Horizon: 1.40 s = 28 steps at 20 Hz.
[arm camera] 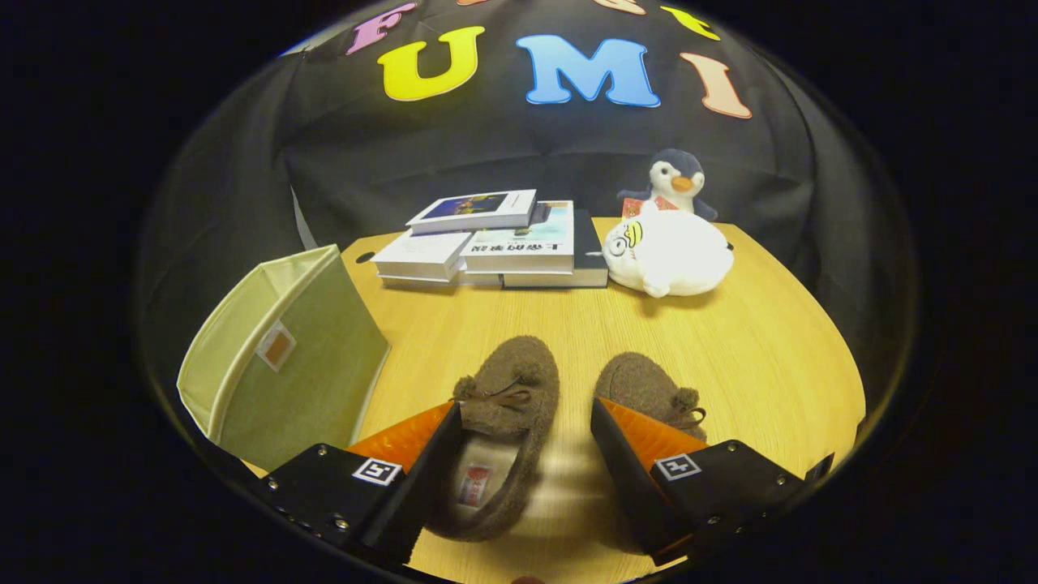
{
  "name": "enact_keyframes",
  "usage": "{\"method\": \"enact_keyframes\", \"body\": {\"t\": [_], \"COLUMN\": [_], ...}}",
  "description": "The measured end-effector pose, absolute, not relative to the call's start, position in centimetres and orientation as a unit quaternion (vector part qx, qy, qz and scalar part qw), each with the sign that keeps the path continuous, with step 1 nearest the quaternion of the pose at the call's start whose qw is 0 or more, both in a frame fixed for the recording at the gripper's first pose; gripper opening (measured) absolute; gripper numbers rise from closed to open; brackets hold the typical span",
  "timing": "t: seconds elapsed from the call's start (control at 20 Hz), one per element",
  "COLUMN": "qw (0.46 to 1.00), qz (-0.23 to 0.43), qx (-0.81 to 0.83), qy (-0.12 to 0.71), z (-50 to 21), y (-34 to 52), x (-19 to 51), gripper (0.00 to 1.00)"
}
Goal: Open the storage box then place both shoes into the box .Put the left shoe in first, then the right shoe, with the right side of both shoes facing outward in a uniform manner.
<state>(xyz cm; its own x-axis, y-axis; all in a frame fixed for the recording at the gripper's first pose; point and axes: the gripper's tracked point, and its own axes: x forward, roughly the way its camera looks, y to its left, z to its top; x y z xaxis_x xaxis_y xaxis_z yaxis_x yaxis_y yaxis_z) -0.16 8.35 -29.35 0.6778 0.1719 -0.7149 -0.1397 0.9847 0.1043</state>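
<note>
Hand-held gripper [525, 442] spread wide, left shoe [499, 430] between its fingers, seemingly untouched; storage box [284, 357] left

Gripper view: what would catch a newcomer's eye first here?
Two fuzzy brown shoes on the wooden table: the left shoe lies between the fingers of the open hand-held gripper, the right shoe beside it. A green storage box stands left; a white plush toy sits beyond.

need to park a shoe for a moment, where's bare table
Bare wood lies between the brown fuzzy slippers and the stack of books, and right of the slippers below the white plush toy. It is crowded around the open claw and green fabric box.
</note>
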Motion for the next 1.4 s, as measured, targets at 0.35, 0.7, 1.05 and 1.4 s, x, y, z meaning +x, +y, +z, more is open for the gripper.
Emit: {"method": "enact_keyframes", "body": {"t": [0.35,0.7,1.05,1.4], "qw": [0.903,0.887,0.874,0.859], "qz": [0.094,0.090,0.071,0.035], "qx": [-0.006,0.024,0.061,0.170], "qy": [0.419,0.453,0.477,0.482], "z": [-32.4,-34.3,-34.4,-31.0], "y": [8.4,9.2,9.0,9.0], "x": [-0.9,-0.8,-1.1,-0.5], "gripper": [0.98,0.72,0.11,0.00]}}
